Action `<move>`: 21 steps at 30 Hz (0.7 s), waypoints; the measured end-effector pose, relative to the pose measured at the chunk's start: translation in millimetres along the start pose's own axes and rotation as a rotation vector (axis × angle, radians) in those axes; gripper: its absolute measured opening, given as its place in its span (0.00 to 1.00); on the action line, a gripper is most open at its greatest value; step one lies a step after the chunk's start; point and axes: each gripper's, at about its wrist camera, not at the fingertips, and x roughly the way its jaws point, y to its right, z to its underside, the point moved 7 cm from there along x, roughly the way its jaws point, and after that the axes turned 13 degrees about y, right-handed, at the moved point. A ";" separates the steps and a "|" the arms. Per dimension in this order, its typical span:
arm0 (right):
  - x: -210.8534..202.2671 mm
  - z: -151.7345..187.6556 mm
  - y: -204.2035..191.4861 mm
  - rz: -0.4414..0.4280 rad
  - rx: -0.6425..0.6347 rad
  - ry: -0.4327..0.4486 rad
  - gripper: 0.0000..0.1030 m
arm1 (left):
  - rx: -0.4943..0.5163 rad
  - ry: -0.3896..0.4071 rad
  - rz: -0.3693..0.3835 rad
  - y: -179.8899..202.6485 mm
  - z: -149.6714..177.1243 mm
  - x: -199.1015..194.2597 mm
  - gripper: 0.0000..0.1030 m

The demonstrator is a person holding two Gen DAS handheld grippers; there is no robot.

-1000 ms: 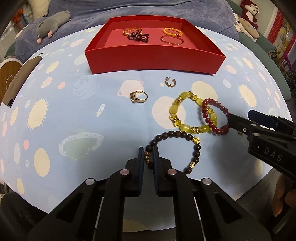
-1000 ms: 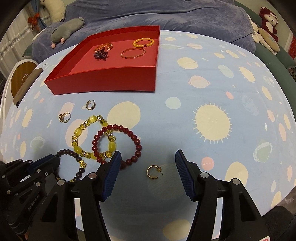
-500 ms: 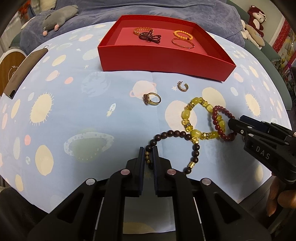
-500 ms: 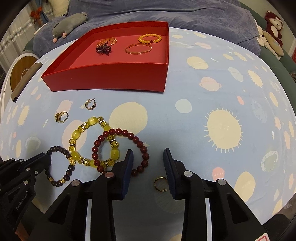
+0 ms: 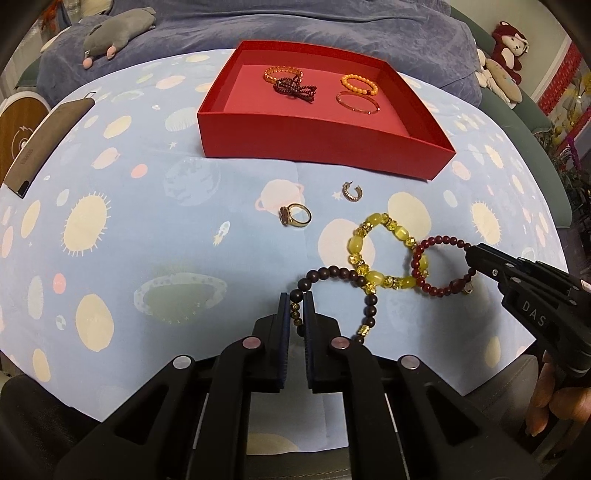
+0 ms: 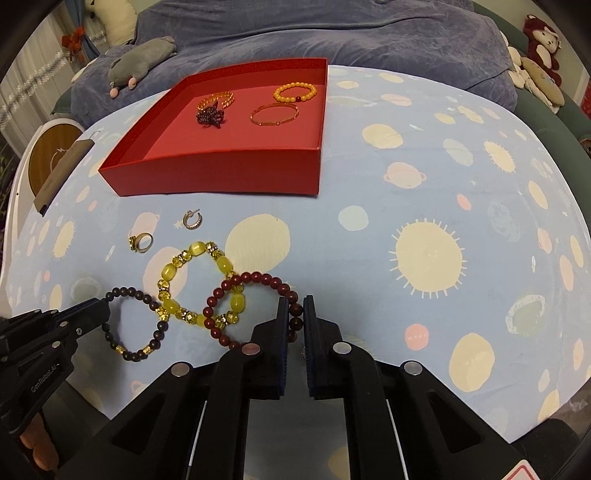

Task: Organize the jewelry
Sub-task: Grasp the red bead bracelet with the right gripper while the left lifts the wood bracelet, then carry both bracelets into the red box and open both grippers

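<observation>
My left gripper (image 5: pixel 296 309) is shut on the dark brown bead bracelet (image 5: pixel 338 274), which lies on the blue space-print cloth; it also shows in the right wrist view (image 6: pixel 133 291). My right gripper (image 6: pixel 294 315) is shut on the dark red bead bracelet (image 6: pixel 255 278), seen in the left wrist view (image 5: pixel 441 242) too. A yellow bead bracelet (image 6: pixel 192 254) overlaps the red one. A gold ring (image 5: pixel 295 215) and a hoop earring (image 5: pixel 351 192) lie nearer the red tray (image 5: pixel 317 142). A small gold earring (image 5: pixel 467 290) peeks out beside the right gripper.
The red tray (image 6: pixel 221 173) holds several bracelets. A brown case (image 5: pixel 44 140) lies at the cloth's left edge. A purple blanket with a grey plush toy (image 5: pixel 118 29) lies behind. Stuffed toys (image 5: pixel 506 44) sit at the far right.
My right gripper has closed from wide open onto the dark red bracelet, moving left off the small gold earring. My left gripper stays shut on the dark bracelet.
</observation>
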 end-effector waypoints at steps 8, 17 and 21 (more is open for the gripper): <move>-25.9 -44.6 -9.9 -0.023 -0.033 0.061 0.07 | 0.022 0.072 0.082 18.6 -46.9 -33.7 0.05; -27.6 -126.1 -27.7 -0.109 -0.026 0.145 0.07 | 0.056 0.186 0.161 39.3 -137.0 -44.4 0.05; -12.6 -159.0 -39.0 -0.151 -0.006 0.159 0.07 | 0.054 0.229 0.178 42.8 -176.4 -32.3 0.05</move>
